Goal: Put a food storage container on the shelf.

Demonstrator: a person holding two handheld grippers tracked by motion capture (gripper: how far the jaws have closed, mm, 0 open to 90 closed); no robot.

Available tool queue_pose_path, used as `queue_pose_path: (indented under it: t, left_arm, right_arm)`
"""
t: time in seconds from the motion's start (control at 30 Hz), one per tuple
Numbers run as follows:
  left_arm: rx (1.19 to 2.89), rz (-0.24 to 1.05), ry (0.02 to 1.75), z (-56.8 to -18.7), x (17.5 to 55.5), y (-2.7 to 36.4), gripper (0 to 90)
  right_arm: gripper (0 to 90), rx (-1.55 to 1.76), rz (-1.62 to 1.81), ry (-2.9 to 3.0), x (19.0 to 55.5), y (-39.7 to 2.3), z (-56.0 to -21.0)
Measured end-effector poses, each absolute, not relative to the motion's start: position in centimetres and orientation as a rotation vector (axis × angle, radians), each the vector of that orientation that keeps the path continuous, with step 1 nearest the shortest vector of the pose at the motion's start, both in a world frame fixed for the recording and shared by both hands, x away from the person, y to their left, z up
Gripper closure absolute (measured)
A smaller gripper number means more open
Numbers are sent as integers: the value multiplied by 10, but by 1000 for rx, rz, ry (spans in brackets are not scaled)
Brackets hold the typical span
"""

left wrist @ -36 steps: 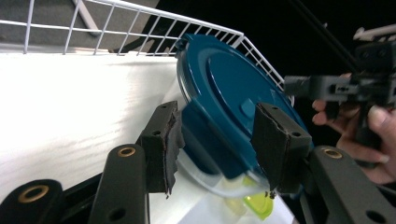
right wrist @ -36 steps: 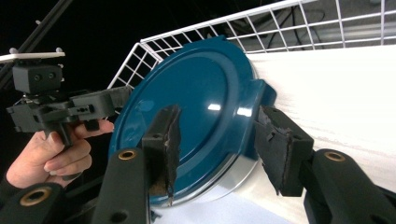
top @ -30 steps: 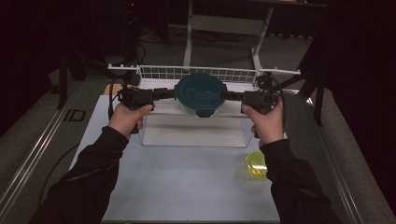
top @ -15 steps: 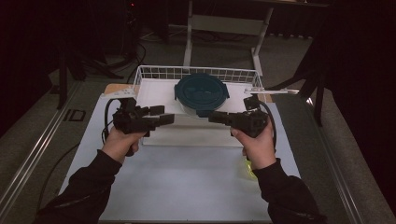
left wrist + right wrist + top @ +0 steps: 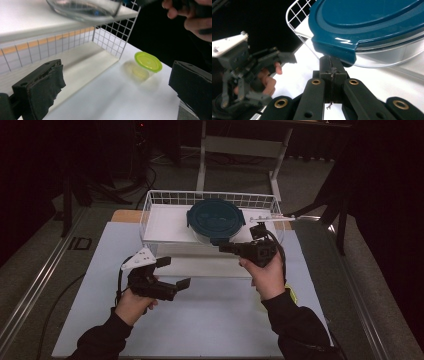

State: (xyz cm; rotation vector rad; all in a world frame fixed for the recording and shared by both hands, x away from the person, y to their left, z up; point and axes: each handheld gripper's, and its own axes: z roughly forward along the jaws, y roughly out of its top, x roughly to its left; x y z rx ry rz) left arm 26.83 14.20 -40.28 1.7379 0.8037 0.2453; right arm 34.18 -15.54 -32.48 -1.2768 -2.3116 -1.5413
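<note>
Container: a round glass bowl with a dark teal lid (image 5: 215, 218) sits on the white shelf inside the wire basket (image 5: 150, 207), toward the basket's right half. In the right gripper view the lid's (image 5: 372, 22) tab juts out over the clear glass wall just above the jaw tips.

Left gripper (image 5: 173, 272): released — its jaws stand wide apart with nothing between them, and they have just been opening. It hovers over the white table (image 5: 210, 320) in front of the basket, well clear of the bowl. In its own view the two black padded fingers (image 5: 47, 85) frame bare tabletop and the basket's front corner.

Right gripper (image 5: 223, 247): clenched — the jaws have just been closing and now meet with nothing caught in them. The tip (image 5: 332, 68) sits right under the lid's tab at the front edge of the bowl; whether it touches the tab I cannot tell.

Small cup: a yellow-green cup with a lid (image 5: 148, 62) stands on the table to the right of the basket's front, apart from both grippers. In the high view a sliver of it (image 5: 294, 295) shows beside the right forearm.

Hands: the left hand (image 5: 131, 306) and the right hand (image 5: 267, 275) each grip a tool's handle, dark sleeves coming in from the bottom of the high view.
</note>
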Motion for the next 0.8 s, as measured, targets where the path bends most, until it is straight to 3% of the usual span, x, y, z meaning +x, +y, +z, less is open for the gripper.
queue_pose_path:
  t: [0.8]
  left_arm:
    - [1723, 253, 768, -432, 253, 124, 0]
  right_arm:
    - [896, -1346, -1532, -2321, 372, -147, -329]
